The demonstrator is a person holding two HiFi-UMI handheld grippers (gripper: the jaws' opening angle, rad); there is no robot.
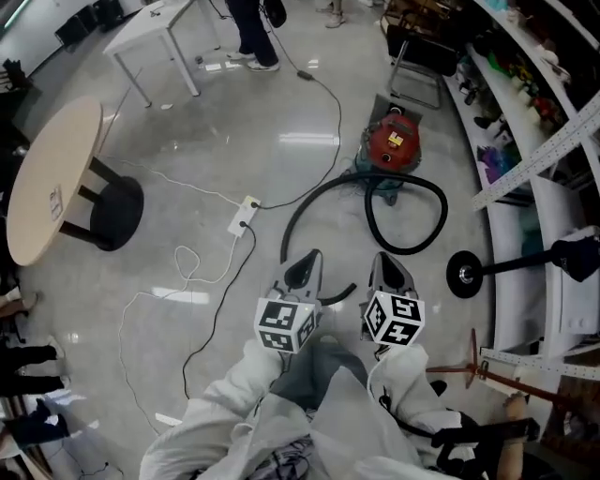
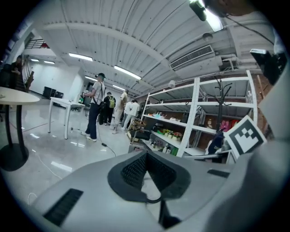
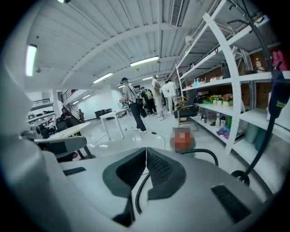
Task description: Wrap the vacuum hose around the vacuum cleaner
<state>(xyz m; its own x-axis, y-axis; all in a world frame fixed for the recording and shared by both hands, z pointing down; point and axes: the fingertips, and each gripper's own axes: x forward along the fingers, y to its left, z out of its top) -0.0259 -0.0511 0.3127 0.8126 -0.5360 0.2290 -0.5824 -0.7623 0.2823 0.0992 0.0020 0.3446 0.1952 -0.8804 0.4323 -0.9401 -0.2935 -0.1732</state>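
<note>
The red vacuum cleaner (image 1: 395, 142) stands on the glossy floor ahead of me, near the shelving. Its black hose (image 1: 323, 192) arcs left from the machine, and a second loop (image 1: 412, 246) lies in front of it. The hose's free end (image 1: 342, 293) rests on the floor between my two grippers. My left gripper (image 1: 309, 255) and right gripper (image 1: 382, 258) hover side by side above that end, both shut and holding nothing. In the left gripper view the left gripper (image 2: 146, 155) has its pads together. In the right gripper view the right gripper (image 3: 146, 152) is shut, with the hose (image 3: 206, 153) curving beyond it.
A round beige table (image 1: 47, 178) on a black pedestal stands at the left, and a white table (image 1: 155, 23) is at the back. A power strip (image 1: 242, 216) with white cables lies mid-floor. White shelving (image 1: 525, 141) lines the right, beside a black stand base (image 1: 463, 275). A person (image 1: 248, 33) stands far back.
</note>
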